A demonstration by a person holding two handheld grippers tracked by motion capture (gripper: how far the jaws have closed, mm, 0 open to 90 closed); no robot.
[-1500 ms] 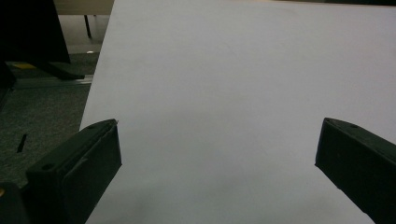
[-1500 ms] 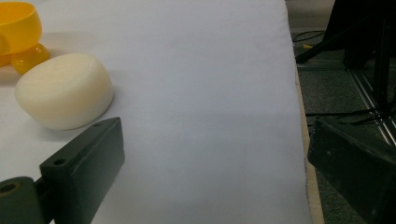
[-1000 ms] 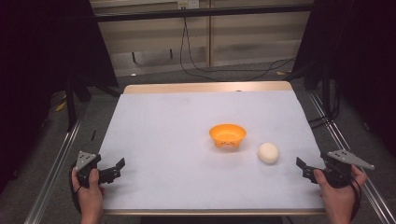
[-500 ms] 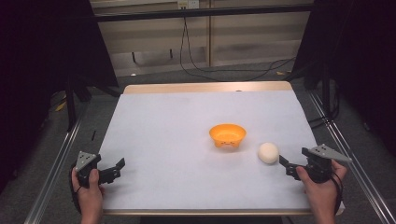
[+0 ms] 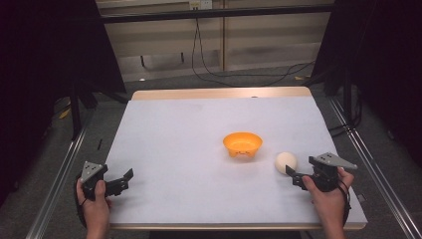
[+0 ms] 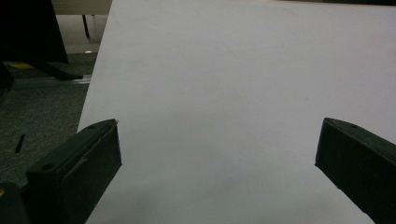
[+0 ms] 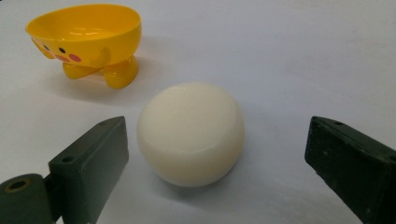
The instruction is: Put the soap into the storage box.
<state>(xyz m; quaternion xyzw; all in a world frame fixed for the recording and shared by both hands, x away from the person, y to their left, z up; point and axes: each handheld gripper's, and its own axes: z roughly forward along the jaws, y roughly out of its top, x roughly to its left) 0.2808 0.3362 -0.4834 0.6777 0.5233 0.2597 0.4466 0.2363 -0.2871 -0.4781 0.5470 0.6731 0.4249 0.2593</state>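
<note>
A white, rounded, egg-like lump lies on the white table cover right of an orange-yellow bowl. In the right gripper view the bowl shows a chick face and small feet. There the white lump sits between the tips of my right gripper, whose jaws stand wide and touch nothing; the left jaw is the closer one. From above, my right gripper is just right of the lump. My left gripper rests at the front left, open over bare cover.
The table has a wooden far edge and a white cover. Metal rails run along both sides. Cables lie on the floor behind the table. The space between bowl and left gripper is bare cover.
My right gripper has moved left across the table, from the right edge up to the white lump. The left gripper, bowl and lump have stayed put.
</note>
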